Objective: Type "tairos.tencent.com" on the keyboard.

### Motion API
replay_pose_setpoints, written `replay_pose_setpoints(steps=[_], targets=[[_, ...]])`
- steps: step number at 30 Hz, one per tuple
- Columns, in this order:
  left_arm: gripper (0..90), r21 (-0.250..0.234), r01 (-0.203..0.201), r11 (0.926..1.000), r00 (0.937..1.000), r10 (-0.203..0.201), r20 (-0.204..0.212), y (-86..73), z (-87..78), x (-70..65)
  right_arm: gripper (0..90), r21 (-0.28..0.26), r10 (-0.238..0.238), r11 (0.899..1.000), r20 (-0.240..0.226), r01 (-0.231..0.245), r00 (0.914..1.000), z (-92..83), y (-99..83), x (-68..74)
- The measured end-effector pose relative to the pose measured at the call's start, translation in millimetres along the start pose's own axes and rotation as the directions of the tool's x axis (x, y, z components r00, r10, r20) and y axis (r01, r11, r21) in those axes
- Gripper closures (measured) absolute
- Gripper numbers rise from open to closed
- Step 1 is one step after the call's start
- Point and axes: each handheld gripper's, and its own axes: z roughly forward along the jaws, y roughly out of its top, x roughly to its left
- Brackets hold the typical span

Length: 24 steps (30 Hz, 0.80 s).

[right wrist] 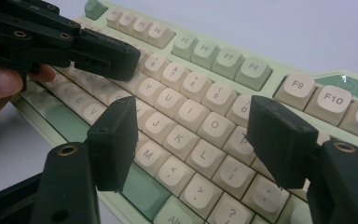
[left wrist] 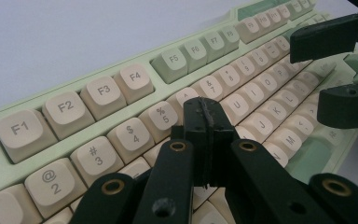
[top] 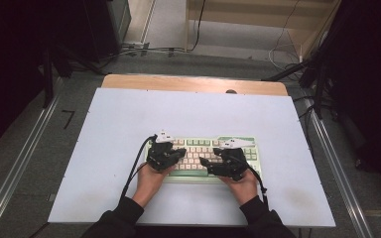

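Jaws pressed together, the left gripper (left wrist: 208, 122) hovers over the number row of a green-and-cream keyboard (top: 206, 154), holding nothing. Opposite it, the right gripper (right wrist: 193, 140) stands with its jaws apart and empty above the letter keys. Beneath the keyboard lies a white table (top: 129, 124), its near edge closest.

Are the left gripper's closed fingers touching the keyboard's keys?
Cannot tell. In the left gripper view the left gripper hides its own tips over the keyboard.
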Motion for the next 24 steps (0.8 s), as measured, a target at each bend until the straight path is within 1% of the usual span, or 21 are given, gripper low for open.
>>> replay_pose_setpoints(steps=[6, 9, 12, 14, 16, 24], targets=[[90.0, 0.001, 0.001, 1.0, 1.0, -0.001, 0.003, -0.3, 0.9, -0.3, 32.1, 0.002, -0.002, 1.0, 0.0, 0.002, 1.0, 0.0, -0.3, -0.2], [90.0, 0.017, -0.002, 0.9999, 1.0, 0.002, 0.005, -1.2, 3.1, -0.4, 32.1, 0.008, -0.003, 1.0, 0.003, 0.003, 1.0, 0.5, -0.6, -0.4], [90.0, 0.015, 0.0, 0.9999, 1.0, 0.0, 0.005, -1.0, 2.7, -0.9, 32.1, 0.006, -0.002, 1.0, 0.005, 0.002, 1.0, 0.0, -0.6, -0.8], [90.0, 0.009, 0.002, 1.0, 1.0, -0.002, 0.009, -0.8, 1.5, -0.8, 32.1, 0.006, -0.003, 1.0, 0.006, 0.003, 1.0, -0.4, -0.6, -1.1], [90.0, -0.009, 0.009, 0.9999, 0.9998, -0.009, 0.015, 0.0, -0.9, -1.1, 32.1, 0.006, -0.003, 1.0, 0.007, 0.003, 1.0, -0.5, -0.8, -1.1], [90.0, -0.027, 0.019, 0.9994, 0.9995, -0.018, 0.024, 1.2, -5.8, -0.1, 32.1, 0.005, -0.003, 1.0, 0.009, 0.003, 1.0, -0.6, -0.8, -1.5]])
